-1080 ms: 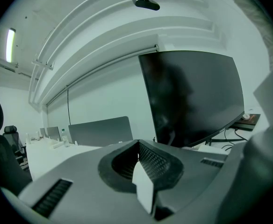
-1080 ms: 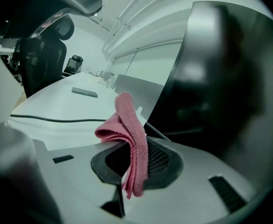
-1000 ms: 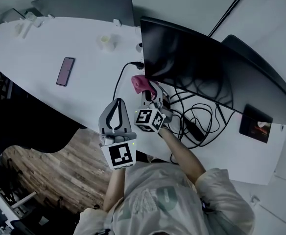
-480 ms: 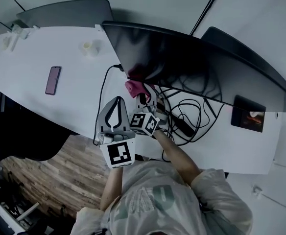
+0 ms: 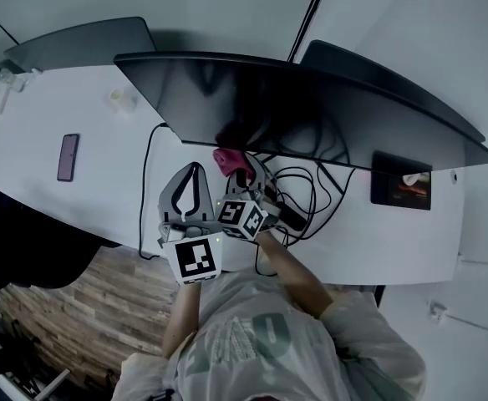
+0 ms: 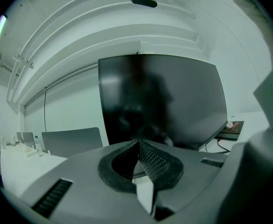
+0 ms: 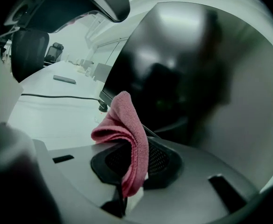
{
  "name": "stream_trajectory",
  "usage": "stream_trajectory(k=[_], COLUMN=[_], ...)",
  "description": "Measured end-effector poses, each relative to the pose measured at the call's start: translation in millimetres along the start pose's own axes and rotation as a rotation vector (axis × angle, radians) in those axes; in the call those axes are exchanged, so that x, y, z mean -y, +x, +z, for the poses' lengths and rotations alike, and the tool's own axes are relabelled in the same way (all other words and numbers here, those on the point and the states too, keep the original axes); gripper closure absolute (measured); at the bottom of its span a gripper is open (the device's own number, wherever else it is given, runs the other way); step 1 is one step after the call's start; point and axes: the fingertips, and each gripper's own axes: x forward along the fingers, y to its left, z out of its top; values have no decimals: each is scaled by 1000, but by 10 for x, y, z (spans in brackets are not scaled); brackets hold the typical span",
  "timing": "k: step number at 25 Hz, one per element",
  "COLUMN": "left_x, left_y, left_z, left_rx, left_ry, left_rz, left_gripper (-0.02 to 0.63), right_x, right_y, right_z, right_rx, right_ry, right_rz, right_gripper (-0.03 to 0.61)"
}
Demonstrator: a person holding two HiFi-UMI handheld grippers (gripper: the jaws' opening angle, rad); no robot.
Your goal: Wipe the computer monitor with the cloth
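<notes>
Cloth by monitor, white desk, wood floor

Left gripper is seen with jaws closed tip to tip, nothing held between them. Computer monitor is seen upright just beyond the jaws, its screen dark with dim reflections. A grey panel is seen to the left, behind a white desk. A flat dark device and a cable are seen lower right.
</notes>
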Motion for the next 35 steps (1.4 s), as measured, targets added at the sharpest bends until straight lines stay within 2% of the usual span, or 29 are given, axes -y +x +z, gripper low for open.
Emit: stream_trajectory(k=[4,9,15,27,32,35], left_x=[237,544,982,2008,2428,2632], left_y=[86,194,274,441,463,461], left_z=[1,134,160,220,227,247], left_rx=[-17,32,18,34,20,22], left_ry=[-3,8,0,-60,-80,-62], left_rz=[-57,-124,-211,-359,-424,-456], left_gripper=[598,598,598,598,598,598], right_x=[260,602,1108,1881,2230,2444], right_y=[-86,-192,-379,-635,-780,-865], right_z=[-195,-549,-886,-1447,-1692,-1837], right_rx=[-35,-86,-143,-139,-162,-171], right_ry=[22,45,75,51,86,102], right_rz=[-50,-121,-209,-308,-370,-401], right_gripper=[522,522,522,522,522,522])
